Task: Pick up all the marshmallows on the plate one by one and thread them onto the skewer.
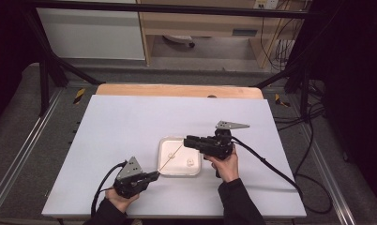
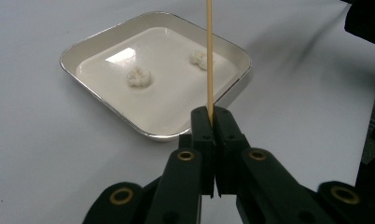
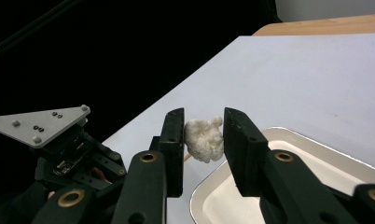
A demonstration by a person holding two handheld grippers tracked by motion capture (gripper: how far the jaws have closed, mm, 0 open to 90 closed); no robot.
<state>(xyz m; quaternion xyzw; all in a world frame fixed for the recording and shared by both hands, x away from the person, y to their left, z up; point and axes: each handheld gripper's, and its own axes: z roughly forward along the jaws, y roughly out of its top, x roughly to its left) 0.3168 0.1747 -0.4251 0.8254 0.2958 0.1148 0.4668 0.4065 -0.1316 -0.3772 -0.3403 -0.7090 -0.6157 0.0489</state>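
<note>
White covers our bench (image 1: 130,122), and dark floor lies all around it. We hold one gripper in each hand.

Our left gripper (image 1: 151,176) sits near the front of the bench. Its fingers (image 2: 203,133) are clenched tight on a thin stick (image 2: 209,56). They grip the near end of the stick. The stick slants up from there and runs over a white tray (image 2: 78,51) toward our right gripper (image 1: 189,140).

Our right gripper hangs over the far right part of the tray. Its fingers (image 3: 174,140) are grasping a white puff (image 3: 204,138). Both fingers touch the puff, one on each side. The tip of the stick meets the puff from the left in the right gripper view.

Two more puffs lie in the tray. One puff (image 2: 139,77) sits near the middle. The other puff (image 2: 198,59) sits close to the stick, partly behind it in the left gripper view.

The tray rests flat on the bench between our hands.
</note>
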